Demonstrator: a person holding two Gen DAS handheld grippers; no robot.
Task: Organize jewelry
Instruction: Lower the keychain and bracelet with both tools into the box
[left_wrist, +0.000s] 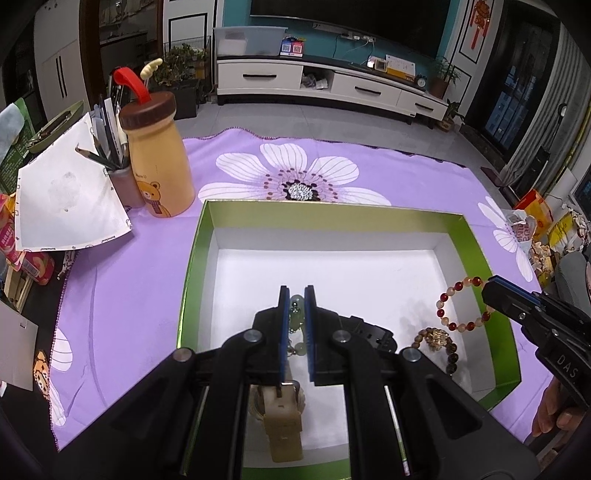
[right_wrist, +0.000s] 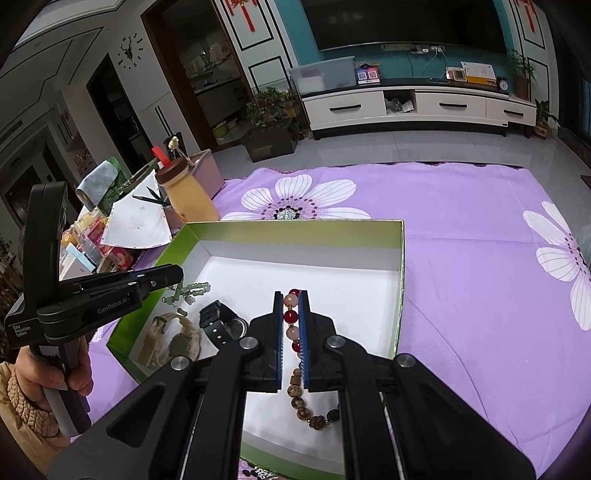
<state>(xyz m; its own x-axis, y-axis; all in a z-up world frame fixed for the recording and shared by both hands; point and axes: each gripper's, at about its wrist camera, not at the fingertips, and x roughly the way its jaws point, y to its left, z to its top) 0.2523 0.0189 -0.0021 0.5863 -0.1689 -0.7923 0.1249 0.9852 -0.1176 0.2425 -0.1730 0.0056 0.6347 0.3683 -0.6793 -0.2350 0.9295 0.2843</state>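
Note:
A green box (left_wrist: 476, 251) with a white floor lies on a purple flowered cloth. My left gripper (left_wrist: 296, 291) is shut on a pale green jade bead string (left_wrist: 295, 314) above the box floor; the string shows in the right wrist view (right_wrist: 186, 291). A beige watch (left_wrist: 282, 424) lies under it. My right gripper (right_wrist: 291, 295) is shut on a red and cream bead bracelet (right_wrist: 291, 317), seen whole in the left wrist view (left_wrist: 461, 304). A brown wooden bead bracelet (right_wrist: 303, 402) lies below it. A black watch (right_wrist: 218, 321) lies beside the beige watch (right_wrist: 173, 339).
A tan bear bottle (left_wrist: 157, 158) with a brown lid, a pencil cup (left_wrist: 123, 184) and a white paper sheet (left_wrist: 70, 199) stand left of the box. Snack packets (left_wrist: 535, 221) crowd the right edge. The purple cloth (right_wrist: 480, 295) lies open to the right of the box.

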